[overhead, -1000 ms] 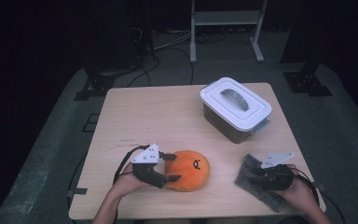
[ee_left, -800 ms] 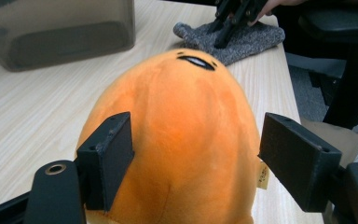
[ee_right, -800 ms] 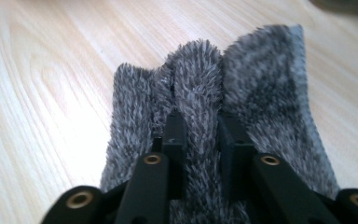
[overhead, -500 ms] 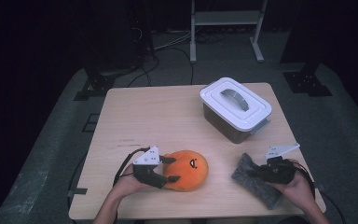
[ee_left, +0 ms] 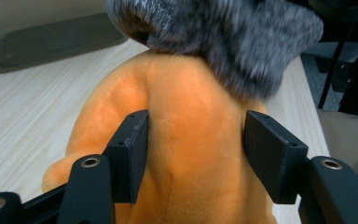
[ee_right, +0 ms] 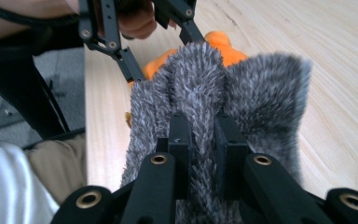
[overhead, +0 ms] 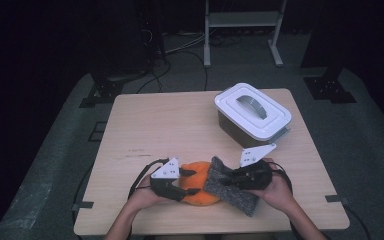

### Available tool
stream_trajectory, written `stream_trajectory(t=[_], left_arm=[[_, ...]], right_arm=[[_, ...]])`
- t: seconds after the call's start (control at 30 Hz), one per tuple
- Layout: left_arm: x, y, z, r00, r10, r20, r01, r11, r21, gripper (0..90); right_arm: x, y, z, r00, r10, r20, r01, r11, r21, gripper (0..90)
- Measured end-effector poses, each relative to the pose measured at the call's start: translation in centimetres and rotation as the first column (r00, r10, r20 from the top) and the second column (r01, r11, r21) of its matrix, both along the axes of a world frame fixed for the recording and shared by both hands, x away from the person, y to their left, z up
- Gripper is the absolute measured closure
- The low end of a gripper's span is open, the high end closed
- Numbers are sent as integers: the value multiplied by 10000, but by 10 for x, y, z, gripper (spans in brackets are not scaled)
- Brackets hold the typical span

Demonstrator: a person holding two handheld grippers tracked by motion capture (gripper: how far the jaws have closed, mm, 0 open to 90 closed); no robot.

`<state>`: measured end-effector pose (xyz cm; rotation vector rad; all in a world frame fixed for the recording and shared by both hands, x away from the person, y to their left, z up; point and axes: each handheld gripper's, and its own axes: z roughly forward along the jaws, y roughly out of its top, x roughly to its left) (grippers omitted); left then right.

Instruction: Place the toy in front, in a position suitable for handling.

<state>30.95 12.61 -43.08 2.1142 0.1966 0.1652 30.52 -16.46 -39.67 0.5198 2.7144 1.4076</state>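
Observation:
An orange plush toy (overhead: 203, 199) lies near the table's front edge. My left gripper (overhead: 190, 182) grips it from the left; its jaws have just been closing, and in the left gripper view both pads (ee_left: 133, 149) press into the plush (ee_left: 191, 116). My right gripper (overhead: 225, 178) is shut on a grey fuzzy cloth (overhead: 234, 194), pinching a fold of it (ee_right: 200, 93) between its jaws. The cloth hangs against the right side of the plush and drapes over its top (ee_left: 233, 42). The plush's orange tip (ee_right: 219, 42) peeks out behind the cloth.
A white-lidded container (overhead: 252, 112) with a handle on its lid stands shut at the back right of the wooden table (overhead: 170, 125). A metal rack's legs and cables stand on the dark floor beyond. The person's lap is close under the front edge.
My right gripper has lifted the grey cloth and carried it left from the table's right front up against the plush. My left gripper has stayed in place and narrowed on the plush.

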Motion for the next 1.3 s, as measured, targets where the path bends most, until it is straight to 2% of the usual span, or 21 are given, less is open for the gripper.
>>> stream_trajectory(t=[0.1,0.33,0.43,0.5,0.53,0.63,0.7,0.77,0.8,0.87,0.97,1.03,1.07,1.1,1.17,1.23,1.27,1.3], left_arm=[[2,2,-1,10000,9,-48,-9,10000,-80,420],[5,6,-2,9995,238,-184,-241,9996,-138,420],[8,8,-3,9990,364,-272,-370,9991,-213,420],[9,9,-3,9983,494,-320,-502,9985,-230,421],[10,10,-4,9979,545,-364,-555,9981,-266,422],[13,8,-4,9966,633,-520,-656,9969,-430,424],[15,6,-4,9963,667,-534,-692,9965,-464,424],[16,4,-4,9957,753,-541,-781,9957,-508,423],[17,4,-4,9949,833,-573,-863,9949,-528,424],[17,4,-5,9948,851,-561,-881,9948,-519,424],[18,4,-4,9941,929,-558,-959,9939,-548,423],[18,5,-4,9935,967,-594,-1002,9932,-591,423],[18,5,-4,9935,967,-594,-1002,9932,-591,423],[19,5,-4,9931,999,-622,-1035,9929,-583,423],[21,6,-3,9914,1132,-657,-1172,9912,-609,424],[22,5,-3,9903,1187,-718,-1235,9901,-663,424],[23,5,-4,9889,1263,-785,-1321,9885,-733,424],[24,4,-4,9875,1337,-831,-1402,9871,-778,424]], right_arm=[[1,2,-7,10000,67,69,-66,9999,-126,783],[4,-16,-17,9993,-355,-141,353,9993,-153,783],[9,-31,-27,9952,-862,-462,840,9953,-472,783],[10,-35,-27,9930,-1105,-412,1080,9923,-600,783],[9,-36,-24,9926,-1142,-409,1124,9927,-435,783],[4,-31,-10,9967,-795,-165,801,9960,405,782],[2,-26,-7,9976,-696,-64,699,9962,521,782],[0,-13,-5,9988,-446,214,439,9986,309,782],[-1,-2,-10,9987,-320,404,329,9992,-218,780],[-1,1,-12,9986,-310,430,326,9988,-361,778],[1,-1,-16,9982,-324,500,350,9980,-520,778],[1,-8,-20,9967,-543,607,593,9947,-839,778],[1,-8,-20,9967,-543,607,593,9947,-839,778],[0,-12,-20,9955,-672,671,741,9915,-1074,778],[-3,-13,-16,9948,-699,738,763,9932,-876,779],[-8,-8,-9,9946,-454,929,505,9973,-527,779],[-8,-8,-9,9946,-454,929,505,9973,-527,779],[-11,1,-6,9938,-170,1102,220,9988,-444,779]])
